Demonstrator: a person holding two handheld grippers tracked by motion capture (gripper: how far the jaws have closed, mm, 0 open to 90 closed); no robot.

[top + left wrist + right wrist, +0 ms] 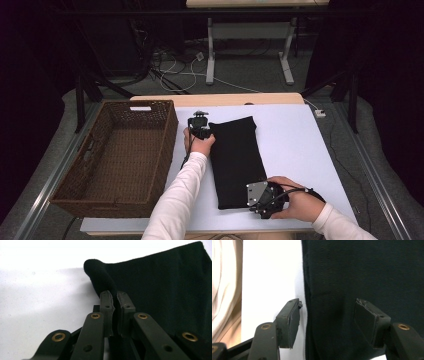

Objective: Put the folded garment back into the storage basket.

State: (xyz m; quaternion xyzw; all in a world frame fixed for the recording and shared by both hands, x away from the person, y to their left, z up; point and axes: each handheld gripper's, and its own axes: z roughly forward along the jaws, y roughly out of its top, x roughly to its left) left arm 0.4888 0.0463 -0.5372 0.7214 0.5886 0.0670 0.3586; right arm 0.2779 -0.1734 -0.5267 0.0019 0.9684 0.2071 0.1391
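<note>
High view: dim room, dark at edges, table (300, 150) lit from above, pale w/ soft shadows; pic slightly soft, low-res. Left gripper view: tabletop blown out to white glare up top, near jaws blurry. Right gripper view: black cloth (367, 272) shows little texture, mildly soft.

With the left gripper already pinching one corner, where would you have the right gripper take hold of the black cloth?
At the near corner of the black cloth, coming in level over its long edge. The cloth lies flat, so only a thin edge fits between the pads. The right gripper already straddles that edge, one jaw on the table.
</note>
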